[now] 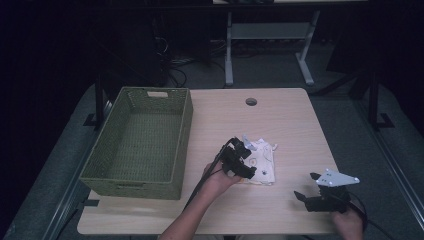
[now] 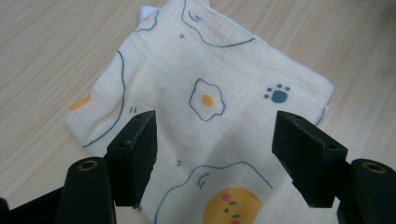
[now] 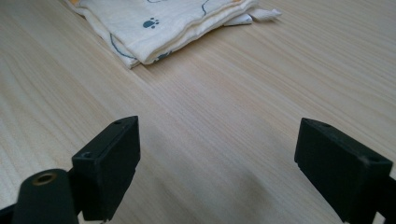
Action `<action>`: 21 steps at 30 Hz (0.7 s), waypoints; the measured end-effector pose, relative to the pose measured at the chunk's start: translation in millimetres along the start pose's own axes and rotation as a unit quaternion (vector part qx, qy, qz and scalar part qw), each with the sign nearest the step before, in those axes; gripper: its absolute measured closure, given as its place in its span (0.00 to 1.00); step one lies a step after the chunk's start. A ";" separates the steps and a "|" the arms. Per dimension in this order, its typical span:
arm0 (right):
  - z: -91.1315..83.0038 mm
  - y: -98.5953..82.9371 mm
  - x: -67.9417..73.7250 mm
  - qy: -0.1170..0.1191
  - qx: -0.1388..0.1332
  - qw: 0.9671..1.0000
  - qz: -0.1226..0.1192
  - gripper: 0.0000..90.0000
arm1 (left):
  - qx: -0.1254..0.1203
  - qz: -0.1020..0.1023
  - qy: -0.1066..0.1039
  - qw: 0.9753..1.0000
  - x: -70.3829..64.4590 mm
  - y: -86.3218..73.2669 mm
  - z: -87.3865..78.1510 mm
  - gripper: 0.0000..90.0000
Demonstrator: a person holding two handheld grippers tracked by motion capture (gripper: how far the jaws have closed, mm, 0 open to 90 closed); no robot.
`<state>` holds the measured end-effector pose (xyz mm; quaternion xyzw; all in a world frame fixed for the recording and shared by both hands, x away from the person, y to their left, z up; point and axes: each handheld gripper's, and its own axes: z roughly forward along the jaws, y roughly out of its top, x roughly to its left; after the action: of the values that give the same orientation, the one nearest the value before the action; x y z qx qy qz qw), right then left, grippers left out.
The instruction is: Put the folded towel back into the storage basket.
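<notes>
Left gripper view | cloth [image 2: 205,107] under open left gripper [image 2: 215,154]

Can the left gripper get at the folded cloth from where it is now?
Probably yes. The left gripper hovers right over the folded cloth, jaws open and straddling it, with nothing between them. The right gripper is off to the side on the table.

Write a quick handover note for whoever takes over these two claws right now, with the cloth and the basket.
Left claw: open, poised over the folded cloth, nothing gripped.
Right claw: open, over bare table, apart from the cloth.
Cloth lies folded on the table, right of the green basket.
Done: cloth looks folded.
Left, probably: grip the cloth and move it into the basket.
</notes>
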<state>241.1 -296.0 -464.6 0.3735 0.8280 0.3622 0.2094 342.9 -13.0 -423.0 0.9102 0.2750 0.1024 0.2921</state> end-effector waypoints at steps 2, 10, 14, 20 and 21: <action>-0.1 0.1 0.7 0.001 0.001 1.000 0.000 0.15 | 0.007 0.003 0.002 1.000 1.5 3.7 5.4 0.36; -0.3 0.7 2.1 0.003 -0.003 1.000 -0.002 0.15 | 0.032 -0.011 0.009 0.999 12.8 12.5 27.0 0.39; 0.0 1.0 2.1 0.005 -0.001 1.000 -0.002 0.15 | 0.053 -0.020 0.005 0.998 16.3 13.7 39.1 0.38; -1.8 0.5 2.4 0.005 -0.008 1.000 -0.001 0.15 | 0.061 -0.029 0.007 0.998 17.3 14.7 44.8 0.40; -1.1 0.7 1.8 0.003 -0.007 1.000 -0.001 0.15 | 0.063 -0.029 0.008 0.998 16.7 14.9 44.5 0.41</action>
<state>239.7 -294.9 -463.6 0.3699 0.8265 0.3687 0.2100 378.7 -34.8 -449.8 0.9177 0.3094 0.0833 0.2347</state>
